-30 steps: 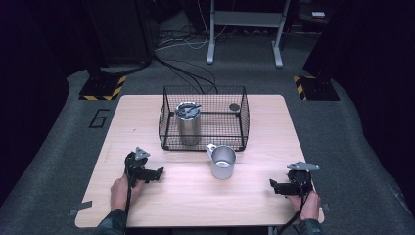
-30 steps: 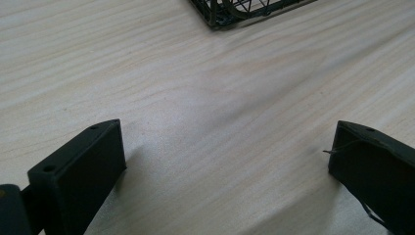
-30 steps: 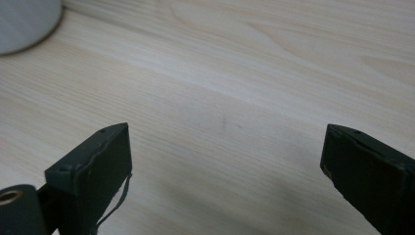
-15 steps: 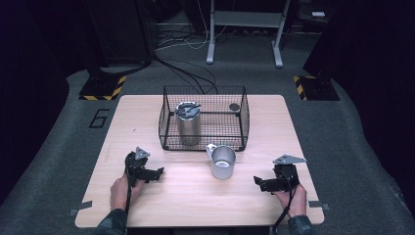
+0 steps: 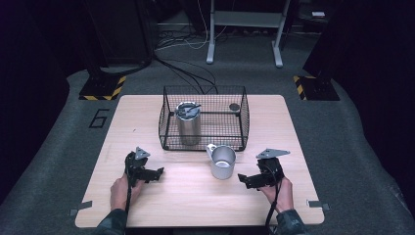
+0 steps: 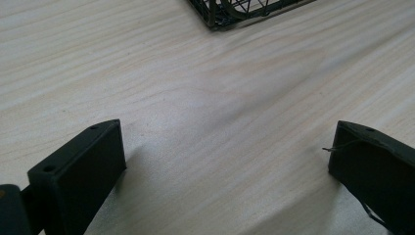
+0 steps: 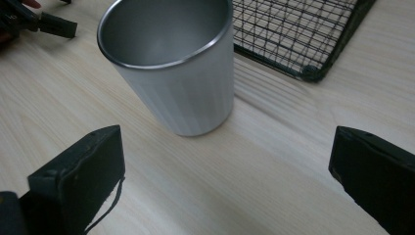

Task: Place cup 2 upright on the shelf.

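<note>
A silver metal mug point(image 5: 222, 162) with a handle stands upright on the wooden table point(image 5: 195, 205), just in front of a black wire basket point(image 5: 243, 121). My right gripper point(image 5: 244, 181) is open, a little to the right of the mug and pointing at it. In the right gripper view the empty mug point(image 7: 176, 63) stands ahead of the wide-apart jaws of the right gripper point(image 7: 225, 147), not between them. My left gripper point(image 5: 155, 175) rests open near the front left. In the left gripper view the left gripper point(image 6: 227, 147) has bare wood between its jaws.
Inside the basket stand a lidded steel tumbler point(image 5: 188, 123) at the left and a small dark round thing point(image 5: 234, 106) at the back right. A basket corner point(image 6: 235, 12) lies ahead of the left jaws. Beyond the table are cables and stand legs on the floor.
My right gripper has moved left from the table's front right toward the mug. The left gripper, mug and basket have stayed put.
</note>
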